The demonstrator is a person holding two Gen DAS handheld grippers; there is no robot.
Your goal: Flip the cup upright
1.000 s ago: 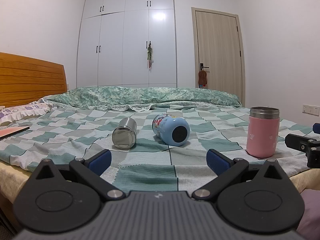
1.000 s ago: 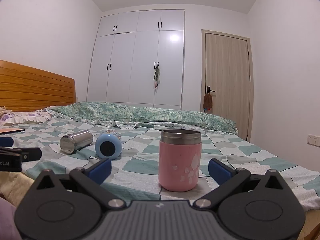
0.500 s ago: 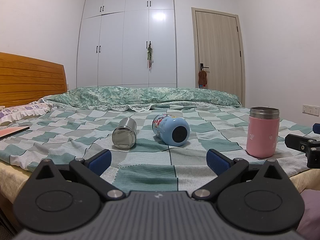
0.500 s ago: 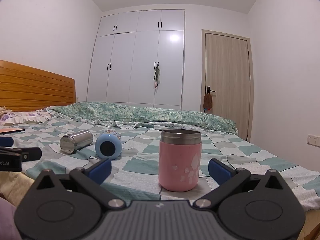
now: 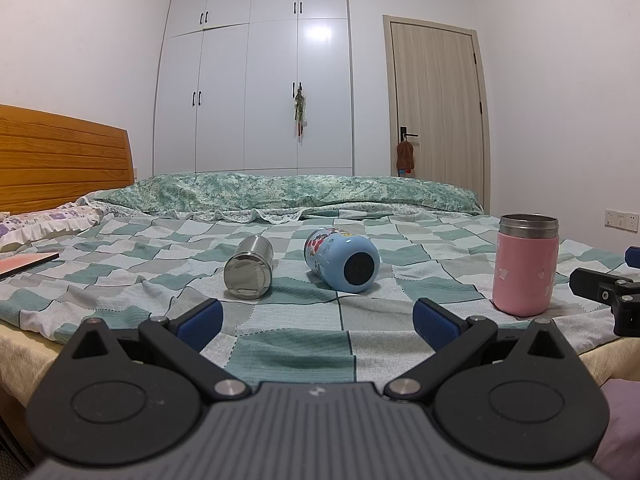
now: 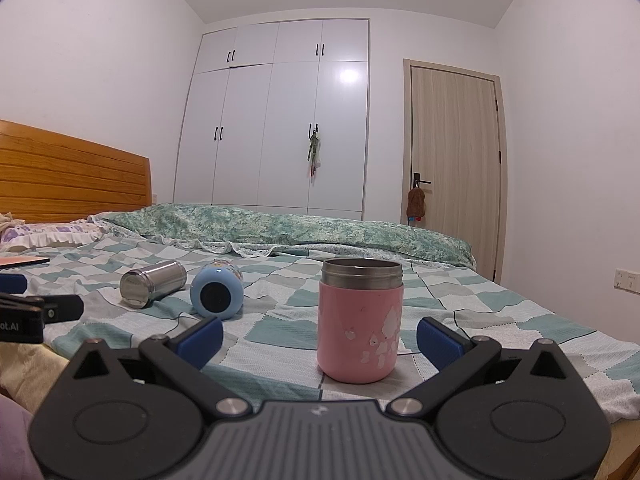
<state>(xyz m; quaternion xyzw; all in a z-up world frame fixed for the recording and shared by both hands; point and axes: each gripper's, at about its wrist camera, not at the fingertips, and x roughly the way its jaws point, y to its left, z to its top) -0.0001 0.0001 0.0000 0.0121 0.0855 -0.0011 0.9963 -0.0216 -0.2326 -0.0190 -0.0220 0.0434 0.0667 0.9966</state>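
A steel cup lies on its side on the checked bedspread, its base toward me. A blue printed cup lies on its side right of it. A pink cup stands upright at the right. My left gripper is open and empty, short of the two lying cups. My right gripper is open and empty, its fingers either side of the pink cup but nearer than it. The steel cup and blue cup lie to its left.
A folded green quilt runs across the bed's far side. A wooden headboard and a pillow are at the left, with a flat pink book near them. A wardrobe and a door stand behind.
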